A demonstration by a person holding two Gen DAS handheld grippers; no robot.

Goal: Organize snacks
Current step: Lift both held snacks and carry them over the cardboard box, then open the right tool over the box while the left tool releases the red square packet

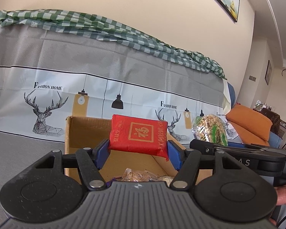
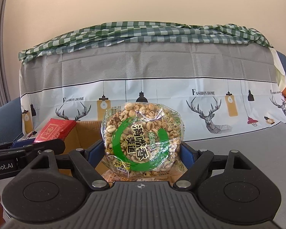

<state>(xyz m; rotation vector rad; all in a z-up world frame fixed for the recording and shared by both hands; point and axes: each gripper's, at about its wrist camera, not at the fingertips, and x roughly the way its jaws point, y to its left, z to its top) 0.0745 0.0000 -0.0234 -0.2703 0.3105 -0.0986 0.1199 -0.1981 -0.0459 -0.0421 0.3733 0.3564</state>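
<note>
Above the cardboard box [image 1: 89, 133], we are pinching a light, soft red packet [image 1: 138, 136] in our left gripper [image 1: 138, 153] and a crinkly, crushable puffed-grain bag [image 2: 143, 139] sidewise in our right gripper [image 2: 143, 152].

red packet [image 1: 138, 136]: flat, rectangular, gold square emblem and gold Chinese lettering on its face; tilted, face toward the camera, raised above the open box, pinched at its 2 short ends between blue pads.
puffed-grain cake [image 2: 143, 140]: round, pale brown, sealed in a clear wrapper with a green ring and black-and-white Chinese characters; standing on edge, label facing the camera, held off the surface just right of the red packet.
cardboard box [image 1: 85, 131]: brown, open-topped, flaps up, sitting on grey cloth beneath both held snacks.
loose snacks [image 1: 137, 175]: several small wrapped pieces lying on the box floor, partly hidden.
</note>
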